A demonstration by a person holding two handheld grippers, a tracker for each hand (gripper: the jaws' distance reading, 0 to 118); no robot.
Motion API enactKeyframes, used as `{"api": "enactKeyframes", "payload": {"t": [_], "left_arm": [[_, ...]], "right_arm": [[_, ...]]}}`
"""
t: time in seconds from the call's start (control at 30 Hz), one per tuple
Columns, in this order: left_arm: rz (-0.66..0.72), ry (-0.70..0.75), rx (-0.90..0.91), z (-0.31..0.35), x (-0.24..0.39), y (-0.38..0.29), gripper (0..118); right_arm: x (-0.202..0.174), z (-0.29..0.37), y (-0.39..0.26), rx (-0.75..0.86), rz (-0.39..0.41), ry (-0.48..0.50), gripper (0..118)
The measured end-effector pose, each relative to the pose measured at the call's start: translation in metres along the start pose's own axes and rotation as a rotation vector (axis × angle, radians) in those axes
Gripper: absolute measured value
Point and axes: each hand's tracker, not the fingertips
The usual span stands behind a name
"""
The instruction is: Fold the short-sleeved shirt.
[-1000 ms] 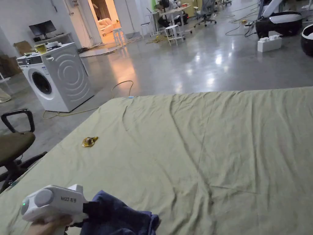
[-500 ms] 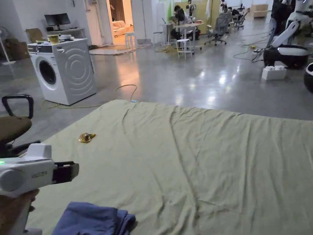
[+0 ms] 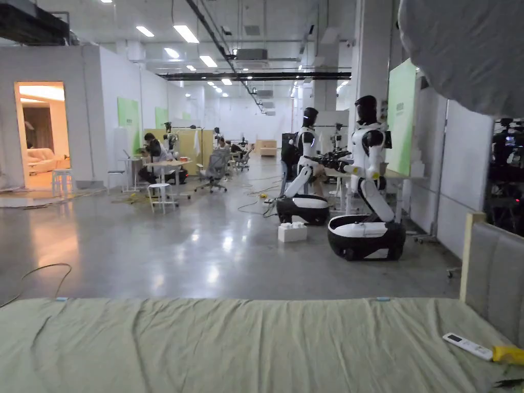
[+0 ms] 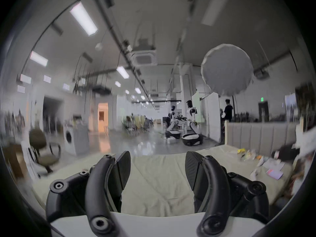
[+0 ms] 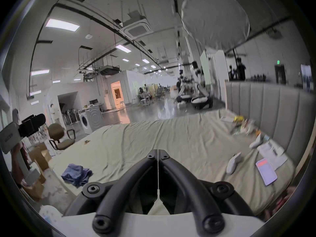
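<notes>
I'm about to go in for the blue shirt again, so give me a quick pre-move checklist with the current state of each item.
1. Shirt located: ok. The blue shirt lies bunched near the bed's edge, in the right gripper view.
2. Shirt spread flat for folding: not ok, it is a crumpled heap.
3. Left gripper ready to grasp: ok, jaws wide apart, nothing between them.
4. Right gripper ready to grasp: not ok, jaws closed together and empty; open them first.
5. Head view on the work: not ok, it faces the hall across the green sheet, not the shirt.
6. Folding space: ok mid-bed; a remote and loose items lie near the headboard.
</notes>
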Motion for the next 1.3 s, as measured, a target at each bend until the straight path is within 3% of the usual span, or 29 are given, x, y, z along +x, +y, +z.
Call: {"api": "enactKeyframes", "payload": {"t": [0.1,0.2,0.27,0.3,0.37,0.47,0.83,1.07,1.3], "left_arm": [[-0.010,0.012,-0.044,-0.006,0.019,0.011,65],[0.064,0.016,-0.069,-0.009,-0.003,0.027,43],[0.077,0.000,-0.021,0.015,-0.011,0.020,40],[0.075,0.011,-0.026,0.011,-0.011,0.018,29],[0.082,0.042,-0.069,-0.011,-0.013,0.022,13],[0.084,0.015,-0.104,-0.014,-0.019,0.024,2],[0.030,-0.041,-0.146,-0.022,0.012,0.024,1],[0.120,-0.096,-0.162,-0.020,-0.027,0.041,1],[0.114,-0.074,-0.180,-0.031,-0.027,0.043,1]], "right_arm": [[-0.004,0.014,0.007,0.076,0.037,-0.025,1],[-0.009,0.019,0.009,0.121,0.082,-0.033,1],[-0.012,0.017,0.012,0.157,0.133,-0.027,1],[-0.011,0.015,0.008,0.093,0.067,-0.012,1],[-0.010,0.013,0.006,0.102,0.058,0.016,1],[-0.012,0.012,0.003,0.109,0.049,0.006,1],[-0.008,0.011,0.004,0.123,0.024,-0.008,1],[-0.007,0.010,0.005,0.107,-0.014,0.019,1],[-0.008,0.010,0.006,0.101,-0.020,0.023,1]]}}
